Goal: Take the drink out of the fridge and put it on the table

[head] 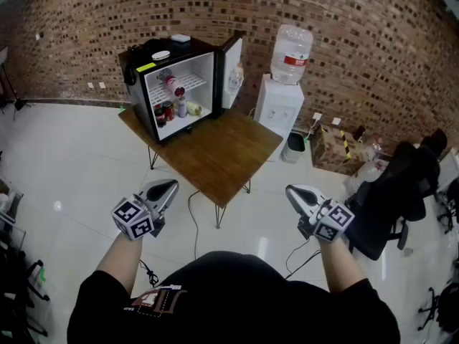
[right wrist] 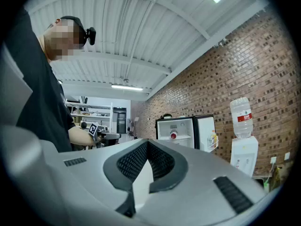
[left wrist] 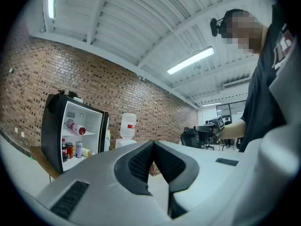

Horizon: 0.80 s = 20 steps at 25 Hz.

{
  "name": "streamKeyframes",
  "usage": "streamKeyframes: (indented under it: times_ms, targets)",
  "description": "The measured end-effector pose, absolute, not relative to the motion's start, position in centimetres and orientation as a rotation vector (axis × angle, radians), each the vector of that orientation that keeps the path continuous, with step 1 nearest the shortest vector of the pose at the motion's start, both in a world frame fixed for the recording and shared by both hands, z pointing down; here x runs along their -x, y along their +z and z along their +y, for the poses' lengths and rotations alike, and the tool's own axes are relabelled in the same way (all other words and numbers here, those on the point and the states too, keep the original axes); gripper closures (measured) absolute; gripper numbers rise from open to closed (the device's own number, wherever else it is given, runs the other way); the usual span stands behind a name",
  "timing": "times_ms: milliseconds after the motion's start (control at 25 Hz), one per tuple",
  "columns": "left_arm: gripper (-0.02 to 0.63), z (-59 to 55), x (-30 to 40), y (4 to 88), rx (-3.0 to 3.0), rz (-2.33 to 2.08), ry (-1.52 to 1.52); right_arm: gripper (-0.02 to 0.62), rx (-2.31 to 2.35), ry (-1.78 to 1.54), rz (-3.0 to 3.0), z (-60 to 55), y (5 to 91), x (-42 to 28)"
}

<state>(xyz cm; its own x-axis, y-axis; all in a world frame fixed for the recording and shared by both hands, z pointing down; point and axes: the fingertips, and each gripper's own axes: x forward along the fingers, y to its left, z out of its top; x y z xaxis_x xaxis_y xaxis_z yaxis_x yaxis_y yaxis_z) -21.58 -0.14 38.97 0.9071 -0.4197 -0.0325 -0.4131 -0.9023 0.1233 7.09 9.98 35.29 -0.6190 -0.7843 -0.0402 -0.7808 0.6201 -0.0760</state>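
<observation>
A small black fridge (head: 176,84) stands open on the far left corner of a wooden table (head: 222,156). Inside it, a red-capped bottle (head: 173,83) lies on the upper shelf and several cans and bottles (head: 172,110) stand on the bottom. My left gripper (head: 169,188) is held low in front of the body, well short of the table, shut and empty. My right gripper (head: 295,193) hangs at the same height to the right, also shut with nothing in it. The fridge (left wrist: 70,131) shows far off in the left gripper view, and the fridge (right wrist: 186,132) appears small in the right gripper view.
A white water dispenser (head: 283,95) with a large bottle stands right of the table against the brick wall. A small bin (head: 294,145) and boxes sit beside it. A black office chair (head: 391,192) is at my right. Cables (head: 193,228) trail on the white floor under the table.
</observation>
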Motion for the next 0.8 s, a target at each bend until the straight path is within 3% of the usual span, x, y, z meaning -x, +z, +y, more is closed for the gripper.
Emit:
streamKeyframes:
  times_ms: [360,800]
  targets:
    - [0.606,-6.3,18.4,36.2,-2.912,-0.820,-0.088,0.580,1.397,-0.056,2.719,5.0,32.5,-12.4]
    - [0.606,-22.2,17.4,33.9,-2.770,-1.055,-0.155,0.572,1.517,-0.056,2.713,-5.2,34.6,-11.3]
